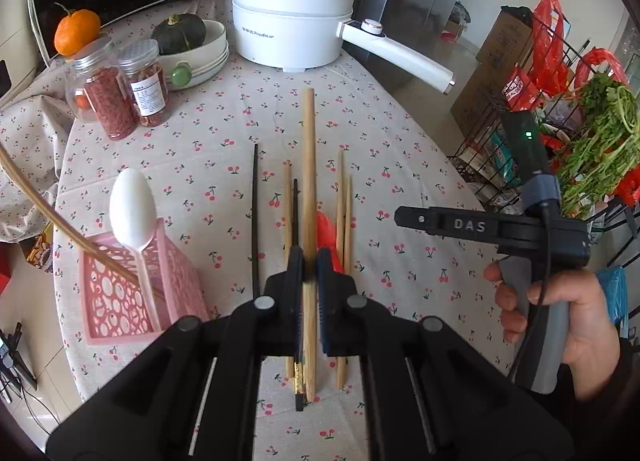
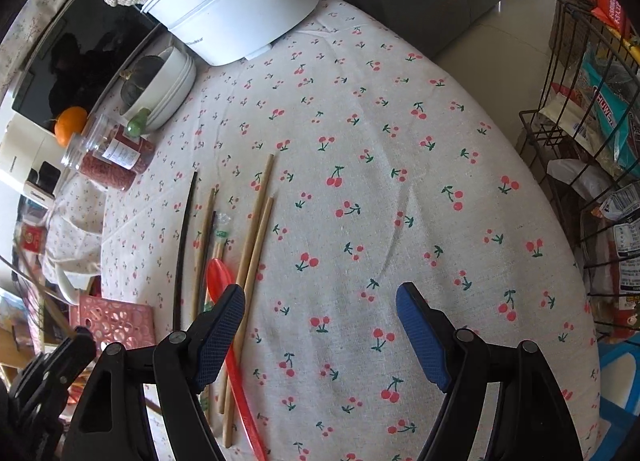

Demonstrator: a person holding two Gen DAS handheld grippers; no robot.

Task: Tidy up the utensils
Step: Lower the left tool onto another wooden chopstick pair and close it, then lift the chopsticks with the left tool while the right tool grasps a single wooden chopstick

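Observation:
My left gripper (image 1: 309,261) is shut on a thick wooden chopstick (image 1: 308,165) that points away over the table. Under it lie several thin wooden chopsticks (image 1: 344,205), two black chopsticks (image 1: 255,217) and a red spoon (image 1: 326,229). A pink perforated basket (image 1: 120,293) at the left holds a white spoon (image 1: 132,205) and a bamboo stick. My right gripper (image 2: 320,301) is open and empty above the cloth, right of the red spoon (image 2: 236,365) and the chopsticks (image 2: 256,237). The right gripper also shows in the left wrist view (image 1: 404,217).
A white electric pot (image 1: 292,21) with a long handle stands at the back. Two spice jars (image 1: 120,89), a bowl with a squash (image 1: 192,49) and an orange (image 1: 76,31) are at the back left. A wire rack (image 2: 580,141) with groceries stands beyond the table's right edge.

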